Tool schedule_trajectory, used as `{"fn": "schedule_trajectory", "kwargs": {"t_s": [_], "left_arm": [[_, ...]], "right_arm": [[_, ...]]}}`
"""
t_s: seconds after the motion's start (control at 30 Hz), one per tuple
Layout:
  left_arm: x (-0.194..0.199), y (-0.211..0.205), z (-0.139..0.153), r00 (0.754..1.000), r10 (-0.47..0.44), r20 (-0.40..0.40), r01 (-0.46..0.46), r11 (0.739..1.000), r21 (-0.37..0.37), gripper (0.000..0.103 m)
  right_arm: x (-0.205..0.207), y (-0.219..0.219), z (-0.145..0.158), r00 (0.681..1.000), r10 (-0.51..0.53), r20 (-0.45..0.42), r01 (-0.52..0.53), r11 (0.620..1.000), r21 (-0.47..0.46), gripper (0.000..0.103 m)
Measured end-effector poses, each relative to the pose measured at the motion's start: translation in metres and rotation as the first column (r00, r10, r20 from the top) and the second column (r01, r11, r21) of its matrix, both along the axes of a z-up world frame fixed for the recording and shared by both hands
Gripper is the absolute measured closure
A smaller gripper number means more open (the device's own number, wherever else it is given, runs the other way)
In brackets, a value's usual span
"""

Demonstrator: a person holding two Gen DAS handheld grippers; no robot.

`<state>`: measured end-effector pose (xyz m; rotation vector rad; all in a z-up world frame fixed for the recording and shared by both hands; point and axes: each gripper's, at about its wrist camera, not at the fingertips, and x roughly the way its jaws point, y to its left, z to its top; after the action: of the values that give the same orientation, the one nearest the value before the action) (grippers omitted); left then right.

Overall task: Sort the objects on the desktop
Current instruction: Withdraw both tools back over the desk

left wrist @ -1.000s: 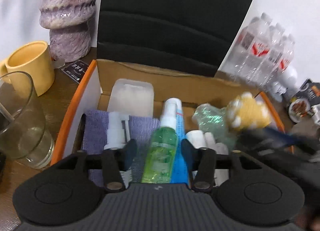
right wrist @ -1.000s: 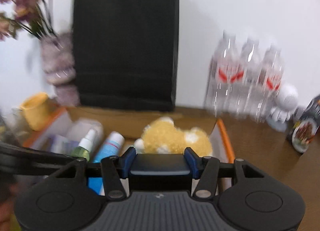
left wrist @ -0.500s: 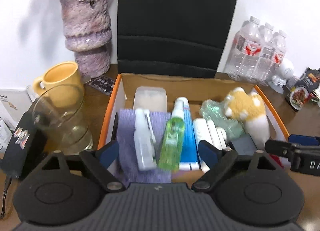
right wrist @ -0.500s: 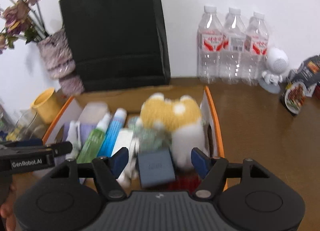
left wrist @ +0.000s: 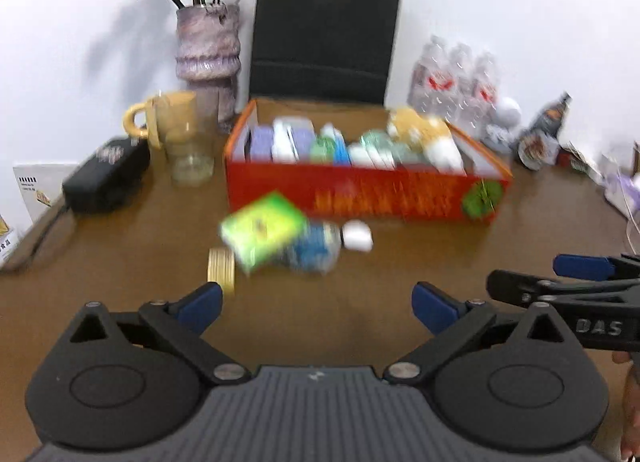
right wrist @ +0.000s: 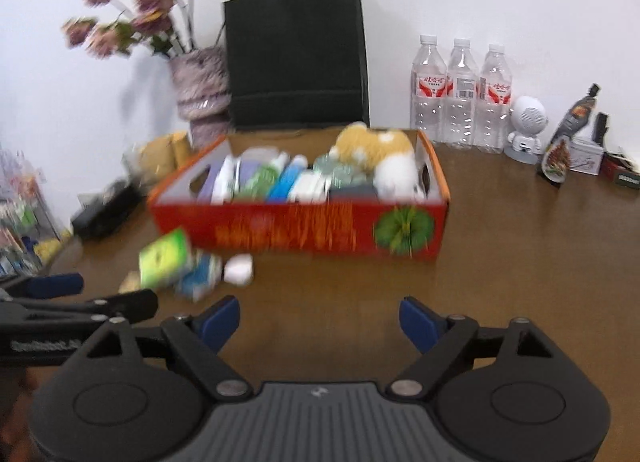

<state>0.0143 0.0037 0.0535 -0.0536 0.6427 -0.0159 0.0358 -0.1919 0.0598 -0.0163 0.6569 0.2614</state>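
Observation:
A red cardboard box stands mid-table, filled with spray bottles, tubes, a purple cloth and a yellow plush toy. In front of it lie a green box, a blue-labelled bottle with a white cap and a tape roll. My left gripper is open and empty, well back from the box. My right gripper is open and empty too. It also shows at the right of the left wrist view.
A purple vase with flowers, a black paper bag, a yellow mug, a glass and a black device stand behind and left. Water bottles, a white figurine and packets stand at the right.
Both grippers have opened and pulled back from over the box to the table's near side. The dark blue item the right gripper held now lies in the box.

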Motion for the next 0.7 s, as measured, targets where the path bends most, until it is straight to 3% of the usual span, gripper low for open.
{"fn": "schedule_trajectory", "kwargs": {"t_s": [0.2, 0.33, 0.53, 0.7], "left_arm": [[-0.03, -0.004, -0.025, 1.0, -0.013, -0.026, 0.014, 0.999, 0.03, 0.0], [-0.031, -0.01, -0.03, 1.0, -0.008, 0.005, 0.008, 0.997, 0.083, 0.0], [-0.026, -0.006, -0.04, 0.998, 0.024, -0.052, -0.02, 0.997, 0.074, 0.0], [-0.024, -0.003, -0.041, 0.998, 0.022, -0.061, -0.018, 0.998, 0.064, 0.0]], "right_arm": [[-0.033, 0.01, -0.04, 0.999, -0.014, -0.036, 0.011, 0.997, -0.072, 0.016], [-0.039, 0.008, -0.043, 0.999, -0.038, -0.014, 0.037, 0.997, -0.064, 0.015], [-0.04, 0.005, -0.045, 0.998, -0.056, -0.018, 0.055, 0.997, -0.046, 0.013], [-0.038, 0.001, -0.047, 0.998, -0.063, -0.03, 0.062, 0.998, -0.024, 0.004]]}}
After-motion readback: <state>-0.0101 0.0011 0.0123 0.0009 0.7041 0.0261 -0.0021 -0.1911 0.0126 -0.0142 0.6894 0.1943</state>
